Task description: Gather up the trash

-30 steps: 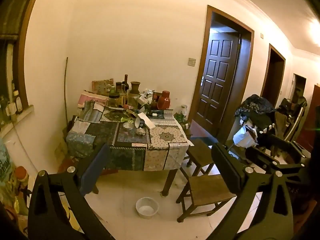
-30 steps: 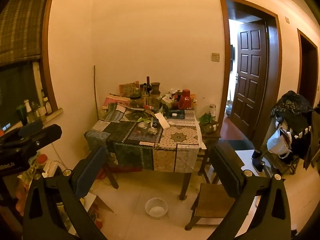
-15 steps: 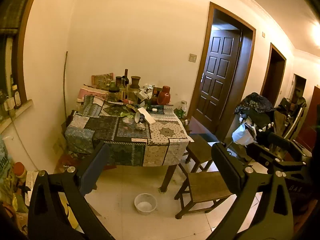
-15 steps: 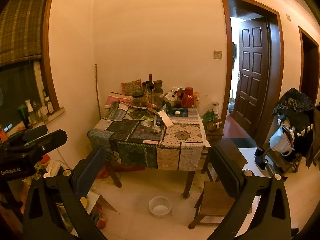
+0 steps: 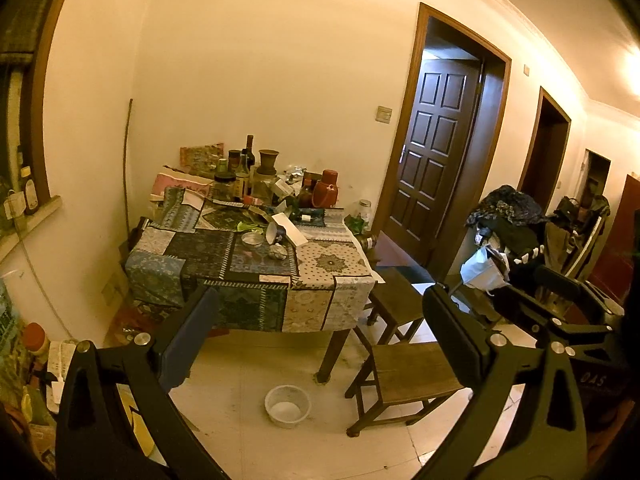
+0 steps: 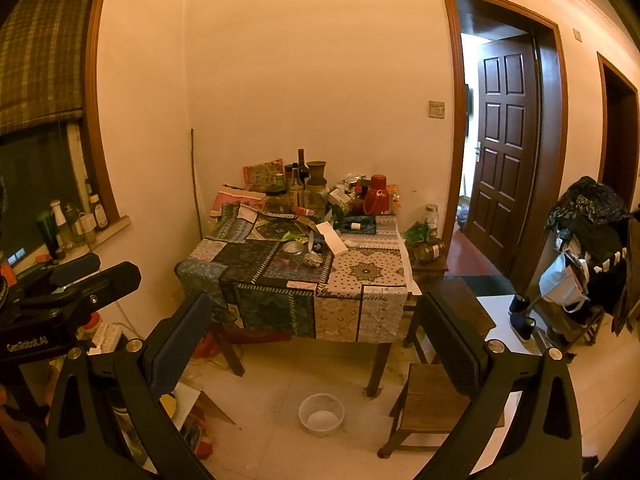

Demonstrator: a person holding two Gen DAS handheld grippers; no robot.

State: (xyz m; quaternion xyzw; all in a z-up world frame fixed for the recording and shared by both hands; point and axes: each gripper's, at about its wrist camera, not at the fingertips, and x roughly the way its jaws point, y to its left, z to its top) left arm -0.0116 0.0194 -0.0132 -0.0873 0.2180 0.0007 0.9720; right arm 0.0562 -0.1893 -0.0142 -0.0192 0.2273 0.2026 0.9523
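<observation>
I had both grippers up in the air, well back from the desk (image 5: 332,264), which stood against the far wall under a patchwork cloth. My left gripper (image 5: 320,332) stood wide apart with nothing between its two fingers; my right gripper (image 6: 316,332) stood equally wide and empty.

The trash sat on the desk, well apart from either gripper: I counted one crumpled foil ball (image 6: 313,259) near the middle, one flat round tin (image 6: 293,246) just beside it, one tipped paper cup (image 5: 273,232), and one white card (image 6: 331,237) lying tilted across the clutter. Some green scraps (image 5: 246,226) lay next to the tin; I could not count them.

At the back of the desk I saw one red flask (image 6: 378,199), one brown vase (image 6: 316,171), and one tall dark wine bottle (image 6: 302,168) among several jars too crowded to number.

On the floor stood one white plastic bowl (image 6: 321,414), in front of the desk leg. From the left wrist view I counted two wooden stools (image 5: 404,368) to the right of the desk. One panelled door (image 6: 502,140) stood open beyond. A face mask (image 5: 482,272) hung from a loaded rack at the right.
</observation>
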